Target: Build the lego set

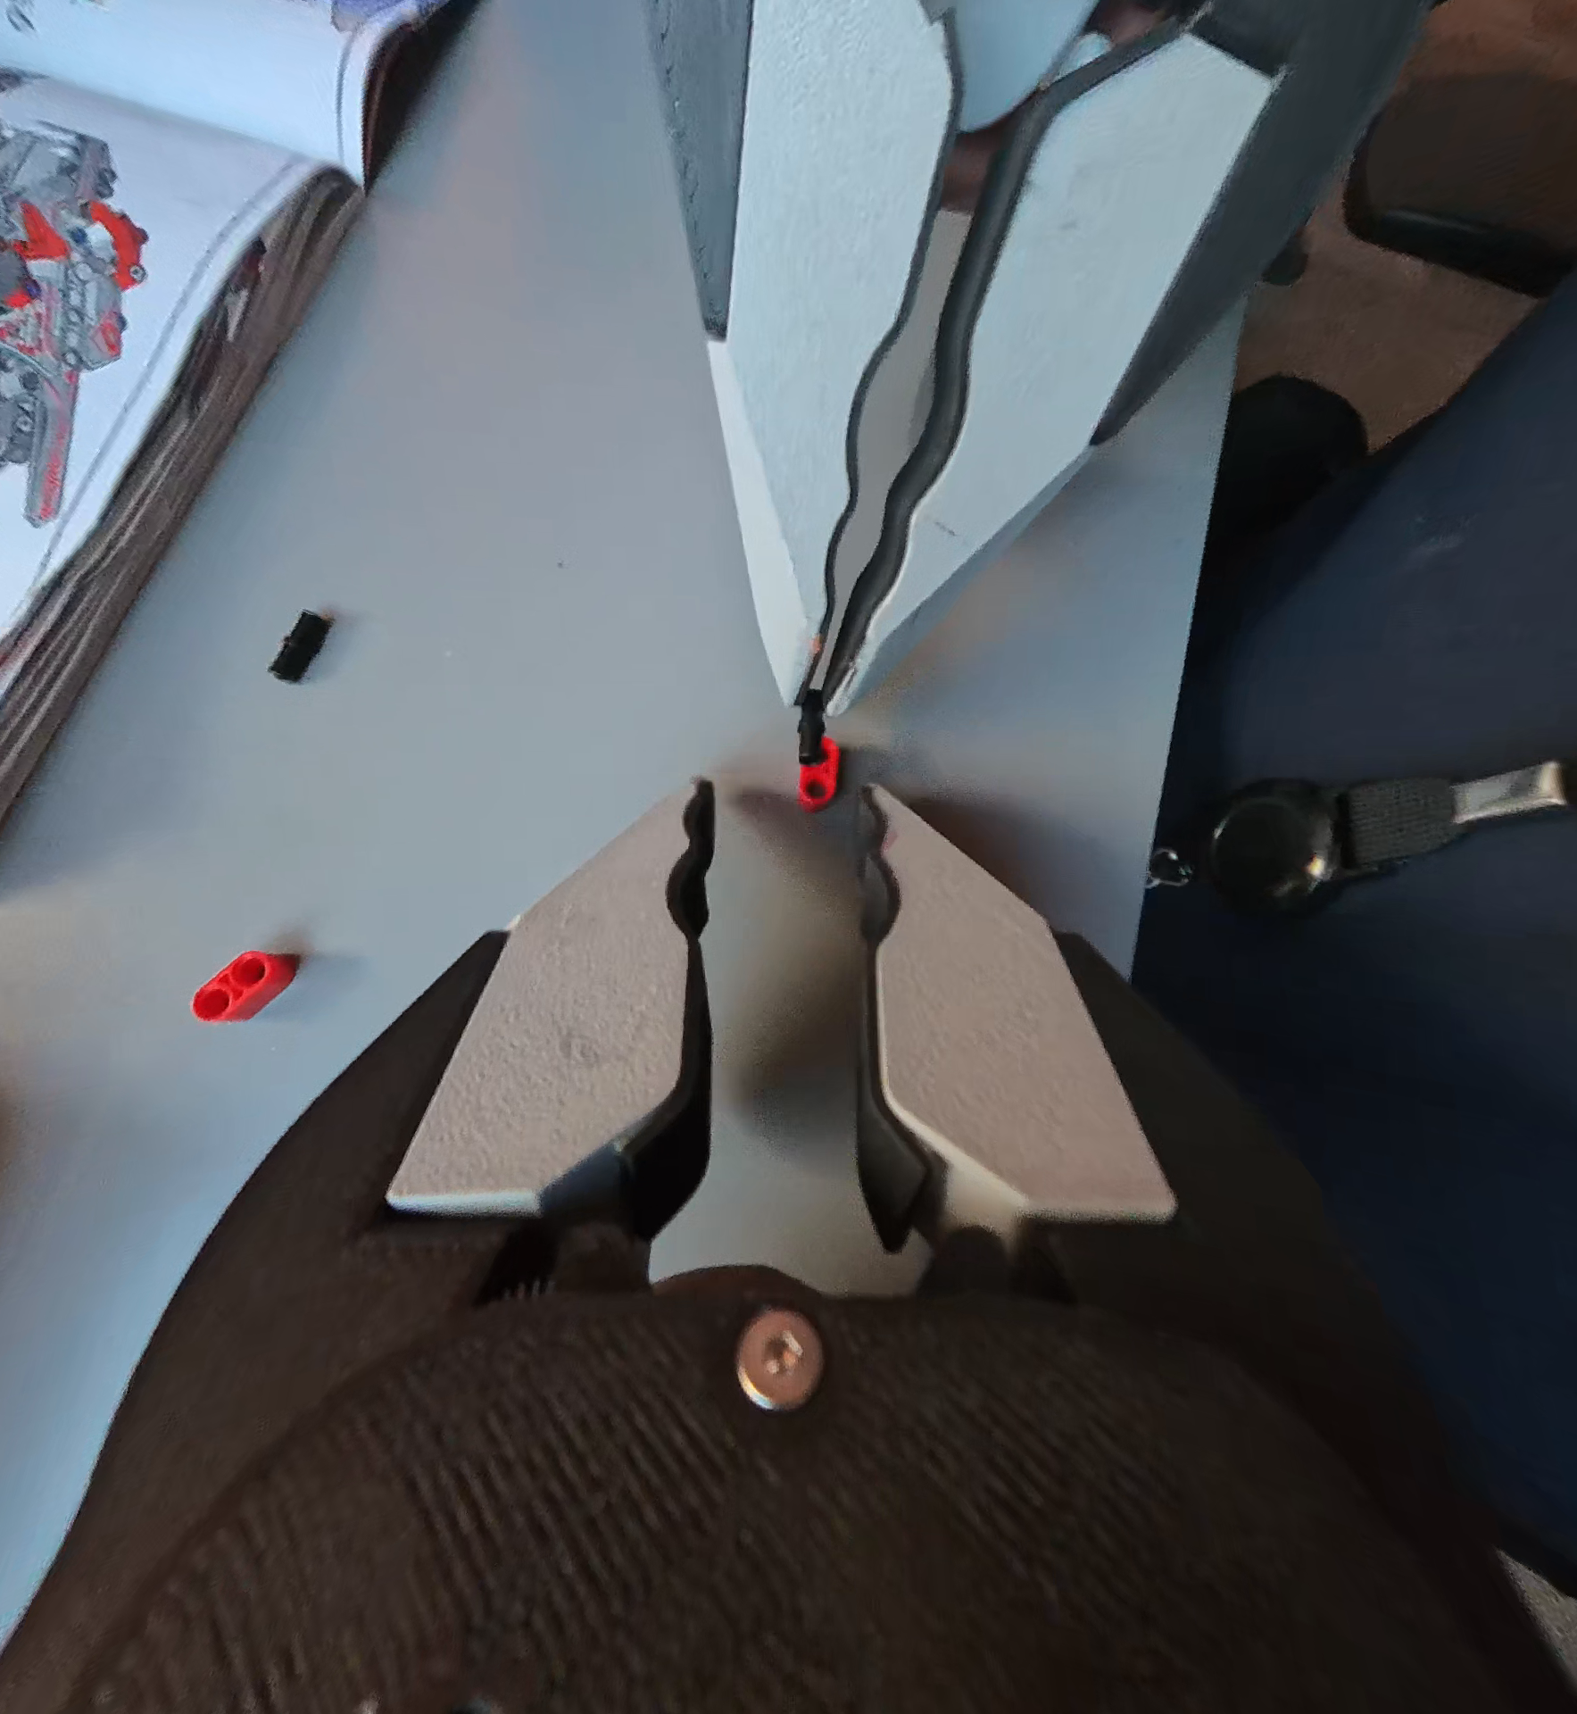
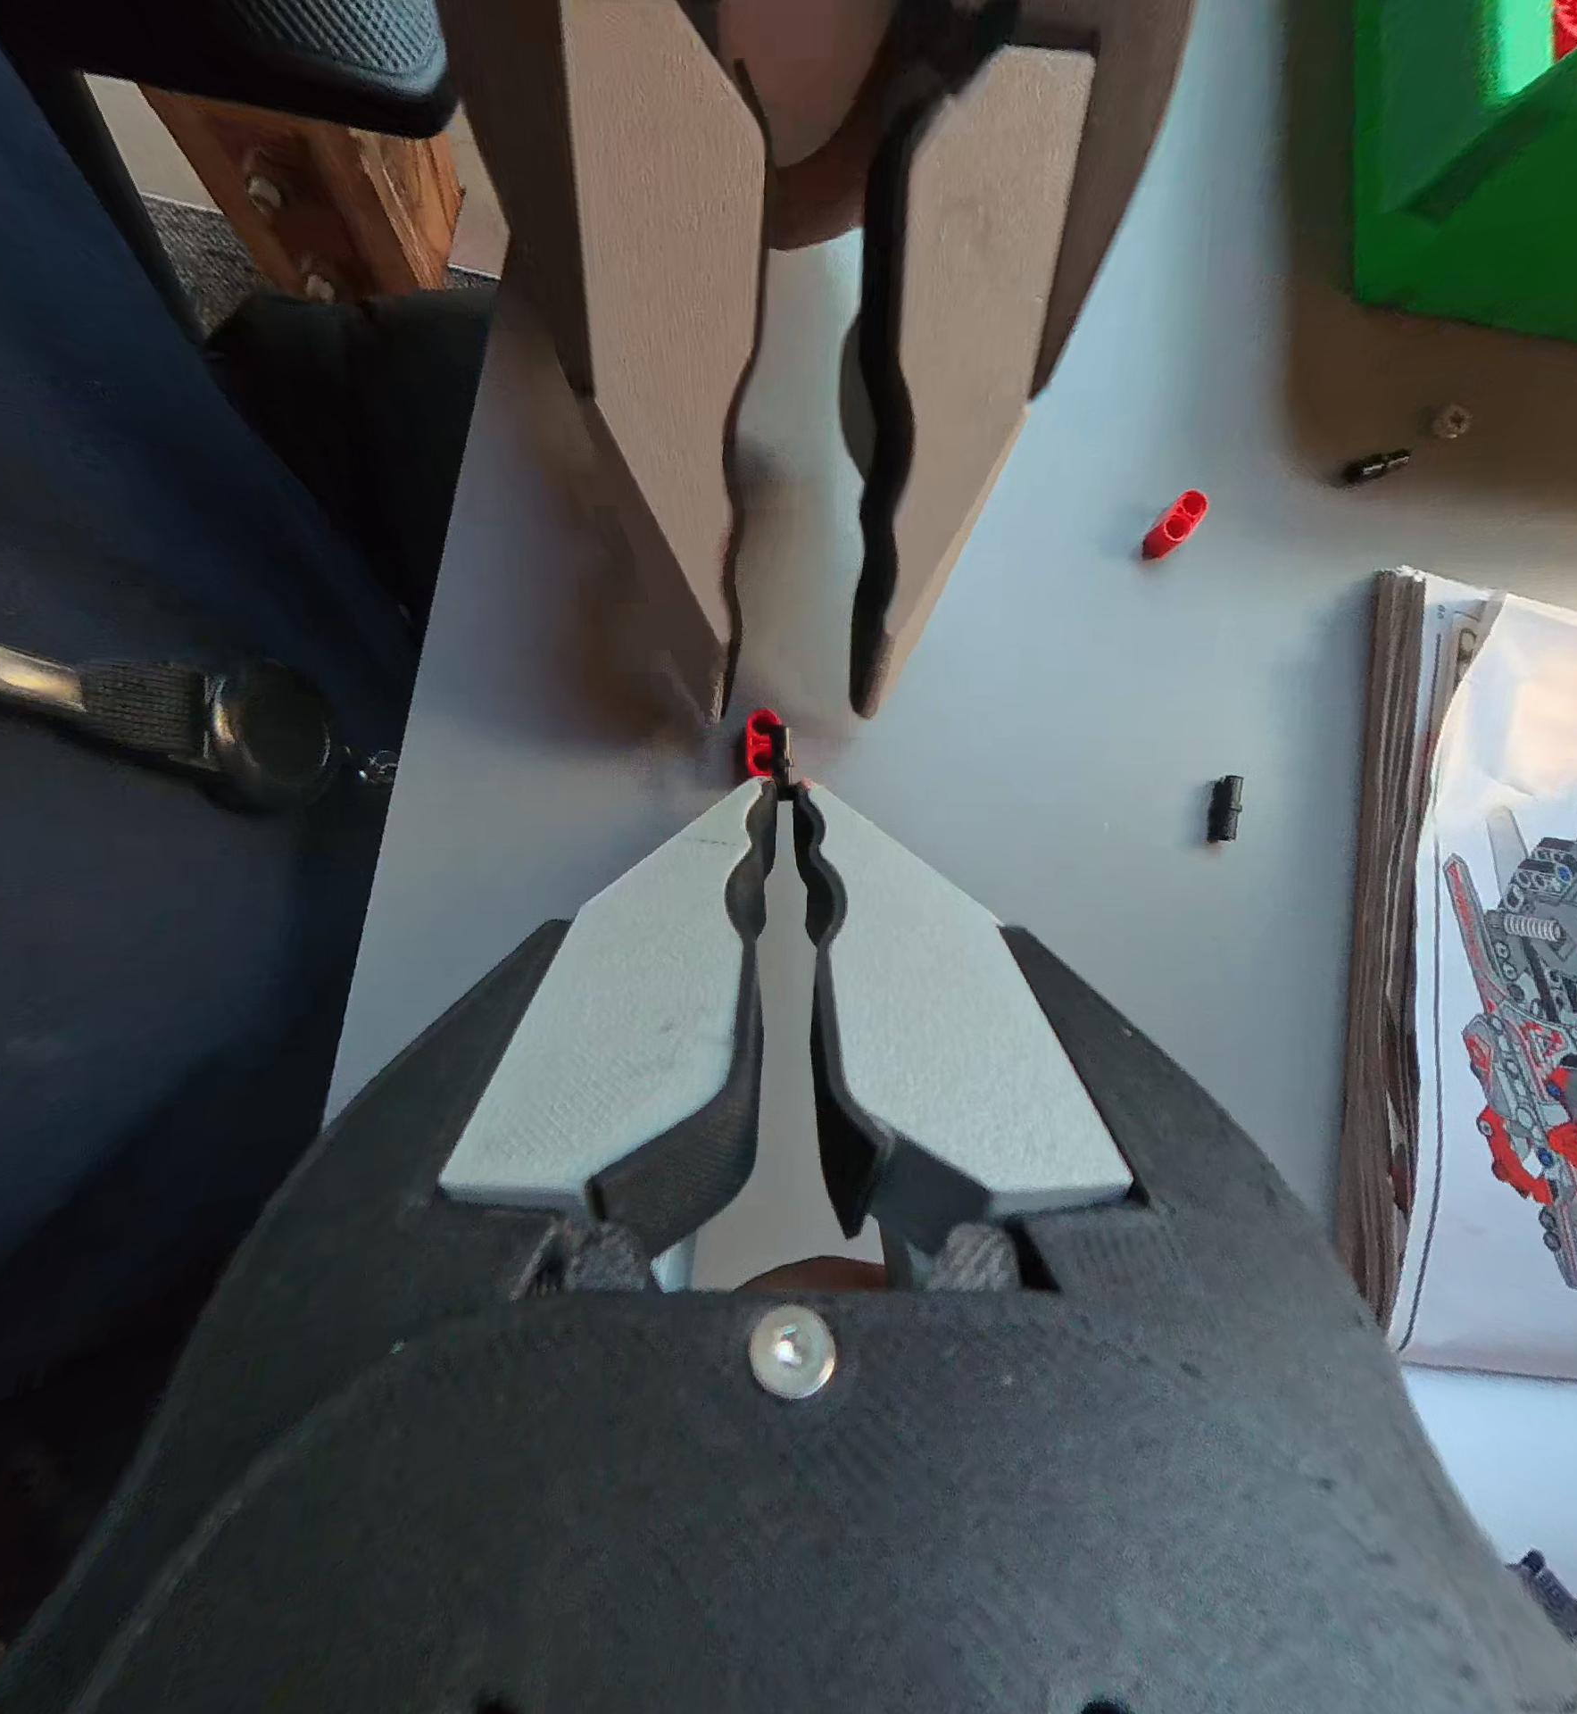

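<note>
Two grippers meet: the right gripper (image 2: 786, 786) pinches a black pin (image 2: 782, 742) into a red connector (image 2: 759, 742); the left gripper (image 1: 784, 799) is spread.

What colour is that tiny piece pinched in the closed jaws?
Black: a small pin, stuck into a red connector. Right wrist view shows it best.

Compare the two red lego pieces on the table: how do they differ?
The red piece at the tools is thin and stands on edge with a black pin in one hole, held by the right tool. The loose red piece is thicker, lies alone, untouched, both holes empty. Both are red, two-holed, on the table.
</note>
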